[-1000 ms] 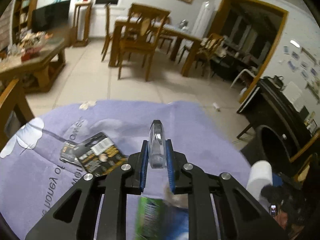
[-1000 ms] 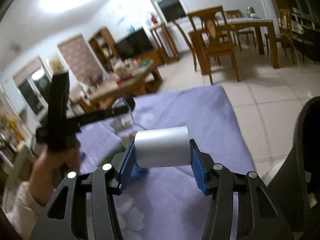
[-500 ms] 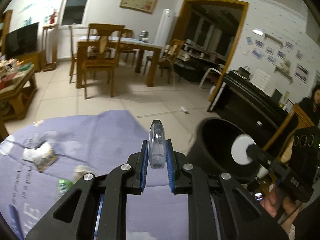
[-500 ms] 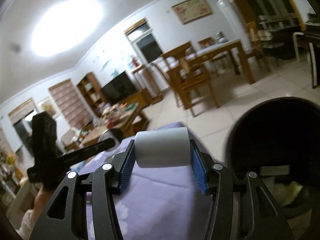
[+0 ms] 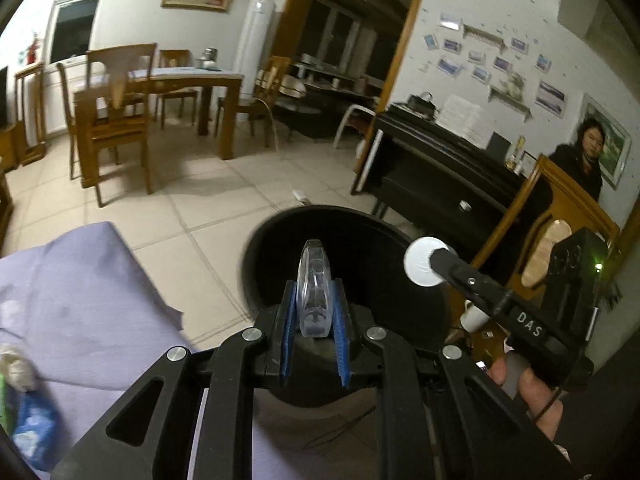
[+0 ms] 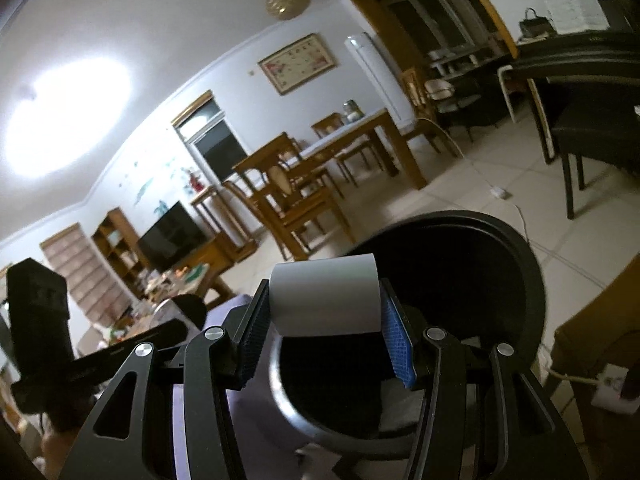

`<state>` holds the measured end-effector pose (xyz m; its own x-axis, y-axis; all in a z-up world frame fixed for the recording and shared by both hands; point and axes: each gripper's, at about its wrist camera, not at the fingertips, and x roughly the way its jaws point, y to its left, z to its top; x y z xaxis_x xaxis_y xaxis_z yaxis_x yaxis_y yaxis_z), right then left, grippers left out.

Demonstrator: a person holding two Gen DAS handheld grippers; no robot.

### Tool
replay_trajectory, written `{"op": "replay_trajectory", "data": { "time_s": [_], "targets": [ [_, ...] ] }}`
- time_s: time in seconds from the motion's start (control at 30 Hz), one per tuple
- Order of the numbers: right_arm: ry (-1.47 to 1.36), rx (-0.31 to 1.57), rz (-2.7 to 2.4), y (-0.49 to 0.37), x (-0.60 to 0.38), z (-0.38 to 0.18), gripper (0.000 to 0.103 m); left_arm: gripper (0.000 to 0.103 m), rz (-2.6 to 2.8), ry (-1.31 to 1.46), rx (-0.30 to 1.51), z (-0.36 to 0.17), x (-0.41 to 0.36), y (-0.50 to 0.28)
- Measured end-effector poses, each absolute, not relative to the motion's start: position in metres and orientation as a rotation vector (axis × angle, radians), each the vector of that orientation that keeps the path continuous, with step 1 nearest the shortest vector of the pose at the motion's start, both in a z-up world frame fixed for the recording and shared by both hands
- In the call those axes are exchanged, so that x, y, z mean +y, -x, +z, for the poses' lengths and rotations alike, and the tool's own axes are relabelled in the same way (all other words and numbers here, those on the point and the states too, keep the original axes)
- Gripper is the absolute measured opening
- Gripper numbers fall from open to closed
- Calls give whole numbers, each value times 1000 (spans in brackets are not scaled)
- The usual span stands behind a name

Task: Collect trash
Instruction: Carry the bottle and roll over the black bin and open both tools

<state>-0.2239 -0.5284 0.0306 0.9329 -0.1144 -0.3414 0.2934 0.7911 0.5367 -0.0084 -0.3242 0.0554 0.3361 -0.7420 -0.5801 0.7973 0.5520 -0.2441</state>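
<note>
Both tools now over the black bin (image 5: 280,232) — left tool (image 5: 315,312) still grasping clear case (image 5: 315,292), right tool (image 6: 325,320) white roll (image 6: 324,298).

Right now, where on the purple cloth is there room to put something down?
The purple cloth is bare across its middle and toward its corner by the tile floor. Its left edge is crowded with a white wad and a blue wrapper. Beside the black bin both claws crowd in: left claw, right claw.
</note>
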Motion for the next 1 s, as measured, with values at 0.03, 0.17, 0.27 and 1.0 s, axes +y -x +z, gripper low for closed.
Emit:
{"op": "replay_trajectory", "data": {
  "time_s": [0.03, 0.17, 0.27, 1.0],
  "targets": [
    [-624, 301, -226, 226, -532, 27, 52, 18, -1013, -97, 711, 52, -331, 11],
    [-639, 299, -236, 238, -547, 16, 52, 18, -1030, -124, 732, 43, -349, 16],
    [-649, 300, -241, 244, -552, 8, 52, 18, -1035, -139, 745, 37, -360, 20],
    [-674, 311, -220, 240, -544, 1, 76, 84, -920, -192, 720, 43, -358, 28]
  ]
}}
